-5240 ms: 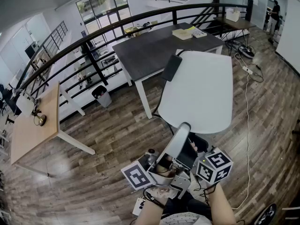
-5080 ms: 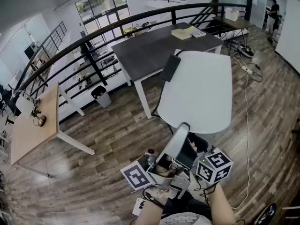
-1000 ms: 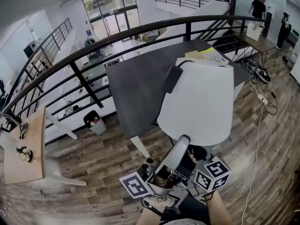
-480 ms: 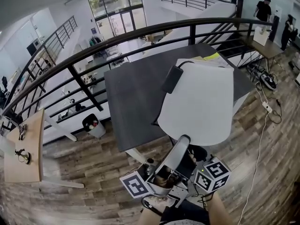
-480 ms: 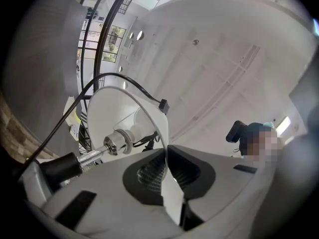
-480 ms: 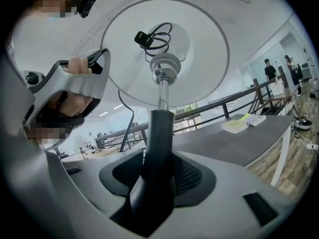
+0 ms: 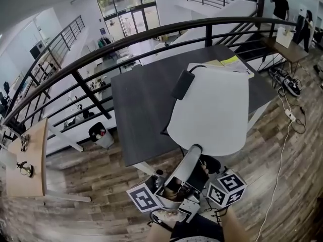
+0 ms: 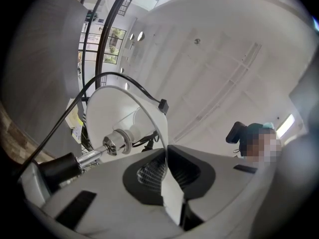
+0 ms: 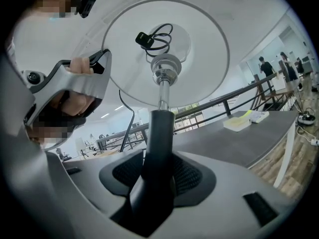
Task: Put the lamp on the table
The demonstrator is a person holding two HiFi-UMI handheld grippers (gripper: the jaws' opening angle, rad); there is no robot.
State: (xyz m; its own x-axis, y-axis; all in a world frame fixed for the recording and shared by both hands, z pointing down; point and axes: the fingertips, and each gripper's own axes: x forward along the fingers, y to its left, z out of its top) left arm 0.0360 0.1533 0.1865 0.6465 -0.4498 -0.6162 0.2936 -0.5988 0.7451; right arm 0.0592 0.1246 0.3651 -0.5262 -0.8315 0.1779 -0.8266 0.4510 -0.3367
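Lamp near upright: shade on top, stem running down.

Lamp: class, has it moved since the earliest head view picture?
Yes. The lamp has moved toward the dark table, now overlapping much more of its top than before.

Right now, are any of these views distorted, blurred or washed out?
Head view: fisheye bends the railing into an arc; the white lamp shade is bright, evenly lit. Left gripper view: black corners, the shade's near edge is soft. Right gripper view: black corners too, lamp stem fairly sharp.
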